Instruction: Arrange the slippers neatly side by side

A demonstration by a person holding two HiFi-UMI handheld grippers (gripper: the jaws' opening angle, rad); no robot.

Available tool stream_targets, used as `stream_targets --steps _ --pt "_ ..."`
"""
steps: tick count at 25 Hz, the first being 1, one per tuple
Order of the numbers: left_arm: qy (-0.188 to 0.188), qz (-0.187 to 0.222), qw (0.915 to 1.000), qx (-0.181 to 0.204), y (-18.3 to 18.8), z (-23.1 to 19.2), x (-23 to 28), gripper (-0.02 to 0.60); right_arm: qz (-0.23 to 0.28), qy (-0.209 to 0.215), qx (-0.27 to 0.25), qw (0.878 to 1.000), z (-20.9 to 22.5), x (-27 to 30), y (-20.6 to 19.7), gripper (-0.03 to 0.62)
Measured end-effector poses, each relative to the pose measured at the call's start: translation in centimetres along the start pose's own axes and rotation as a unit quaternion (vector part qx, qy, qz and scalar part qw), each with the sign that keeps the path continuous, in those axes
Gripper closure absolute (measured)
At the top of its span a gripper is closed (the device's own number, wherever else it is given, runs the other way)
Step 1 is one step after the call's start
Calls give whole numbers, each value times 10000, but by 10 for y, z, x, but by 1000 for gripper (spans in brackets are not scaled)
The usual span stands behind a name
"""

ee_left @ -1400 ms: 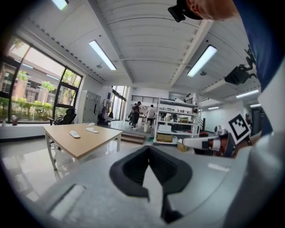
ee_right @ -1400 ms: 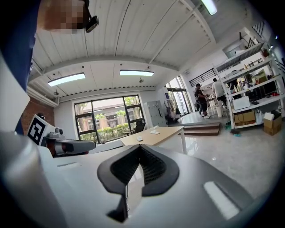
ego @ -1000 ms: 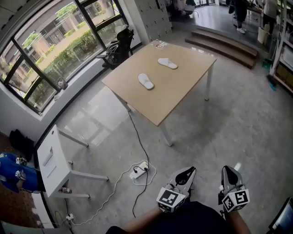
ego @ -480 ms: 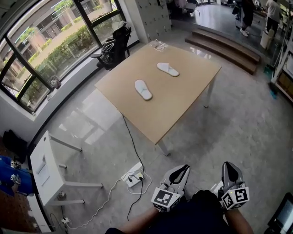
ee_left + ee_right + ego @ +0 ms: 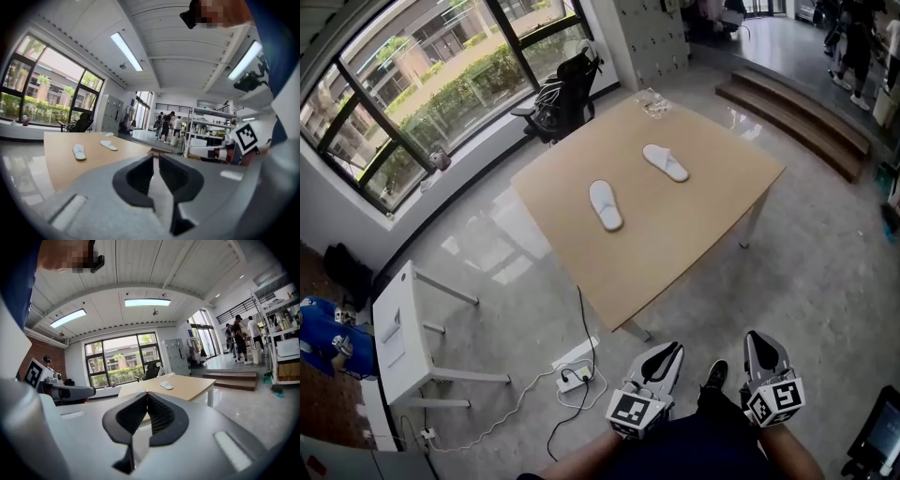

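Head view, looking steeply down: two white slippers lie well apart on a light wooden table, the nearer slipper close to the middle of the top and the farther slipper beyond it to the right, each turned at its own angle and not side by side. I hold both tools low at the bottom of the frame, over the grey floor and well short of the table's near corner. The left gripper is empty; its own view shows a narrow slit between the jaws, which have just been opening, and nothing stands in it. The right gripper is empty too, and its view shows the jaw tips meeting with no gap. Both point toward the table, marker cubes facing up. A black office chair stands past the table's far left side, by the tall windows. A white power strip and its cables lie on the floor near the table leg, and a small white desk stands at the left. Wooden steps run along the upper right.
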State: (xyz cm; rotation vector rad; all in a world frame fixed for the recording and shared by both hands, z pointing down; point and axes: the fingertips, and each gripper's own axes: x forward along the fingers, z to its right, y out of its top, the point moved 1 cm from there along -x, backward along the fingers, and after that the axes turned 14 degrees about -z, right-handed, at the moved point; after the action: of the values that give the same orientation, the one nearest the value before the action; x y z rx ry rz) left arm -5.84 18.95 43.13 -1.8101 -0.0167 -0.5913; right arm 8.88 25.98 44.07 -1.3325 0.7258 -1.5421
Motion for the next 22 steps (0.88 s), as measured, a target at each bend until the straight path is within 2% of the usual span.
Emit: stream_targets --steps 3,7,14,22 --pt "168 86 9998 44 27 4 37 541 -16 190 -113 9998 35 20 20 587" --pt "393 140 9991 -4 52 5 76 540 -106 442 -206 9988 72 40 40 549" --pt "671 130 9976 -113 68 8 126 535 -254 837 -297 9957 119 74 61 537" --pt "1254 97 9912 -418 73 -36 152 508 -402 1132 -465 9917 139 129 81 528"
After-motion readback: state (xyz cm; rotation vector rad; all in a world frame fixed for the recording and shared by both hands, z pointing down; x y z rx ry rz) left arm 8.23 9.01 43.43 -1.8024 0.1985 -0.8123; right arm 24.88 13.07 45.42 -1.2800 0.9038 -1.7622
